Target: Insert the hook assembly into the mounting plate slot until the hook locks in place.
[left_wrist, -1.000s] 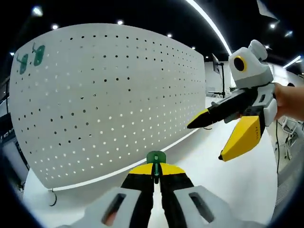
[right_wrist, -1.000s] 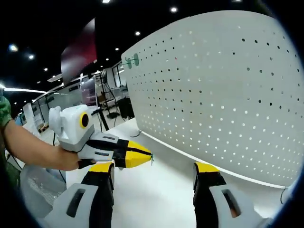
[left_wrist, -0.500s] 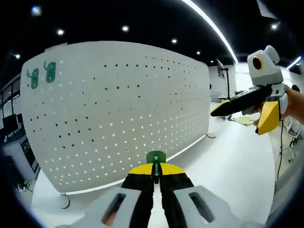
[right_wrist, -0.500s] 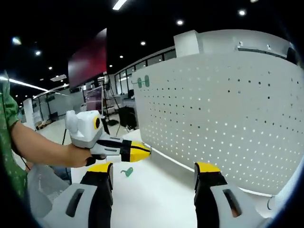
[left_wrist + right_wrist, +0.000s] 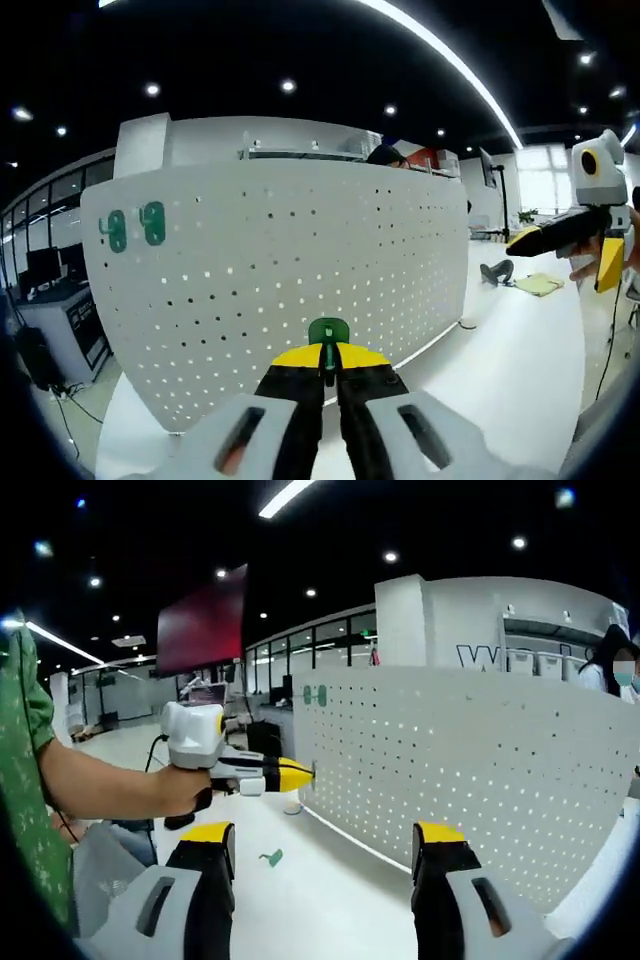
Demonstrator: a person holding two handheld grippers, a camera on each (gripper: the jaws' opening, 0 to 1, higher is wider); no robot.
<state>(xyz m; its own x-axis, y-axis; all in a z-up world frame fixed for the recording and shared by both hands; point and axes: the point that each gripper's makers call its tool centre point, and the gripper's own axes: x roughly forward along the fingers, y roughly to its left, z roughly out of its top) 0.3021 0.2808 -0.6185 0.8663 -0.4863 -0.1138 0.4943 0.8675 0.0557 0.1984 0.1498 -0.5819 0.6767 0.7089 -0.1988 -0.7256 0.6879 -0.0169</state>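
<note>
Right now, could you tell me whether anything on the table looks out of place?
Yes: a small green hook lies loose on the white table, apart from the pegboard, where two green hooks hang. The left hand-held gripper holds another.

- On the white wall [image 5: 520, 630] behind the pegboard [image 5: 470, 770], at about 2 o'clock in the right gripper view, dark lettering begins with a large "W"; the letters after it are cut off by the pegboard's top edge and a person's head, so the word cannot be made out
- No other text, label, brand or number is legible in either view
</note>
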